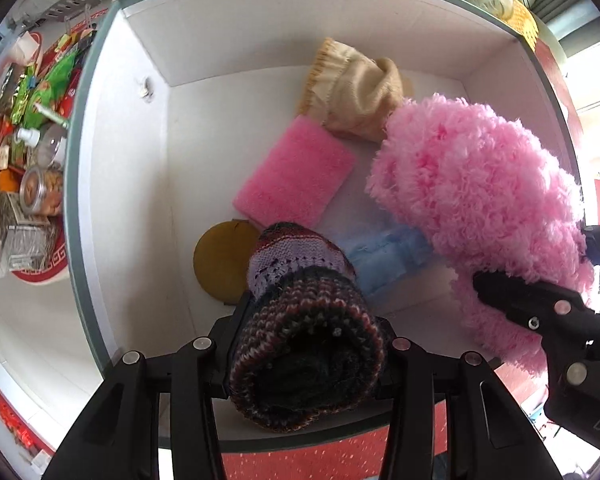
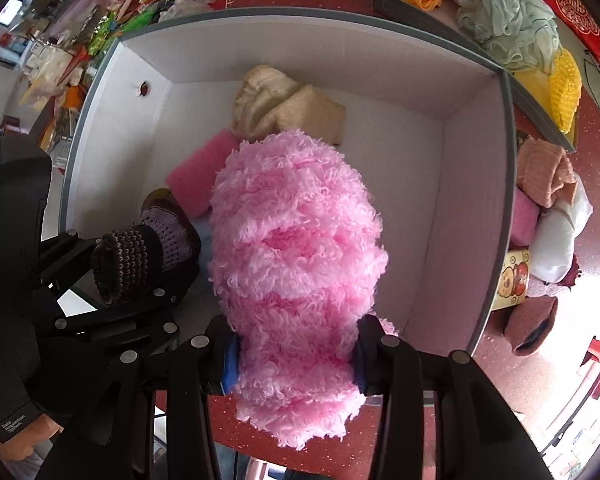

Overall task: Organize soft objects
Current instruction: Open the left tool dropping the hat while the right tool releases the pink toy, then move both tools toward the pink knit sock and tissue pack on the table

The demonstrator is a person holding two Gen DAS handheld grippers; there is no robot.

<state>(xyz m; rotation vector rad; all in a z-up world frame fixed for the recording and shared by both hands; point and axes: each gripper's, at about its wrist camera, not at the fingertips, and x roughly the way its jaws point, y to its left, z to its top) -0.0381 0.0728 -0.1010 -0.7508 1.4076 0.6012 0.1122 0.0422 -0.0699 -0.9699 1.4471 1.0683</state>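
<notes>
Right jaws: my right gripper (image 2: pixel 296 360) clamps the fluffy pink plush bundle (image 2: pixel 296 248), hanging over the white box (image 2: pixel 476 184).
Left jaws: my left gripper (image 1: pixel 308 356) pinches the rolled knit hat (image 1: pixel 304 344) above the box's near edge.
Risk: 2 loads side by side; dropped together, plush may bury the pink sponge (image 1: pixel 296 176) or catch the rim.

A rolled dark knit piece (image 1: pixel 304 360) and a fluffy pink bundle (image 2: pixel 296 268) hang over the white box (image 1: pixel 260 40).
</notes>
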